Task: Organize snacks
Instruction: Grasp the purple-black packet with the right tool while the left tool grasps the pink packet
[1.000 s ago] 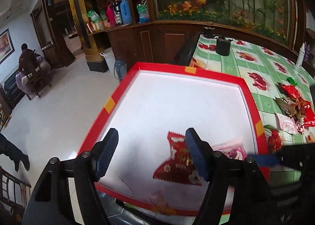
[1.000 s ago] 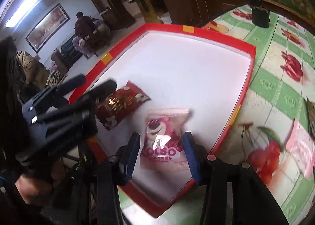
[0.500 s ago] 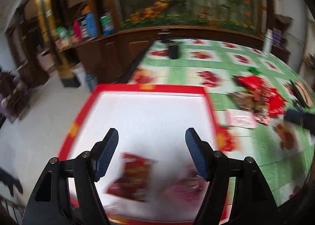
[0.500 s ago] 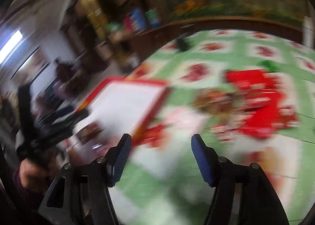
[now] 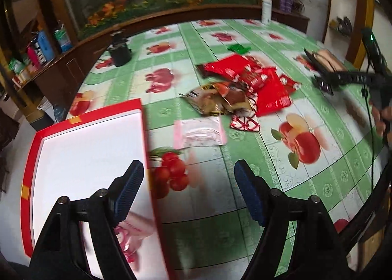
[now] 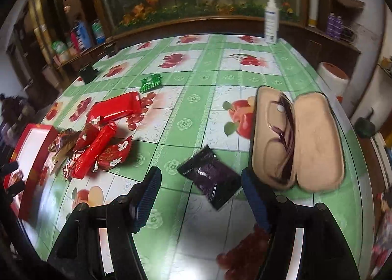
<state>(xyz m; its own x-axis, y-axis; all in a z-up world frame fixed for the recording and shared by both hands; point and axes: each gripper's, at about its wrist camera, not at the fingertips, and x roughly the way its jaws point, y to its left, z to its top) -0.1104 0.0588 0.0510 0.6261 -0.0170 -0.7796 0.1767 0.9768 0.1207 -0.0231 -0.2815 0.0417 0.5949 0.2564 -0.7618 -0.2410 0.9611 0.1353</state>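
Note:
A red-rimmed white tray (image 5: 142,118) sits at the table's left edge, with a pink snack packet (image 5: 132,233) in its near corner. A pile of red and brown snack packets (image 5: 245,88) lies mid-table, with a pink packet (image 5: 199,131) in front of it. My left gripper (image 5: 188,194) is open and empty above the tray's right rim. My right gripper (image 6: 201,196) is open and empty, just short of a dark purple packet (image 6: 212,175). The pile (image 6: 98,137), a green packet (image 6: 151,82) and the tray (image 6: 44,135) show at the left in the right wrist view.
An open beige glasses case (image 6: 299,140) lies right of the purple packet. A white spray bottle (image 6: 270,20) stands at the far table edge, a black cup (image 5: 120,50) at the far left. The tablecloth is green with fruit prints. The right gripper appears in the left wrist view (image 5: 343,79).
Both grippers swung right, away from the tray. The right gripper let go of the pink packet in the tray and now faces the purple packet. The left gripper stays open.

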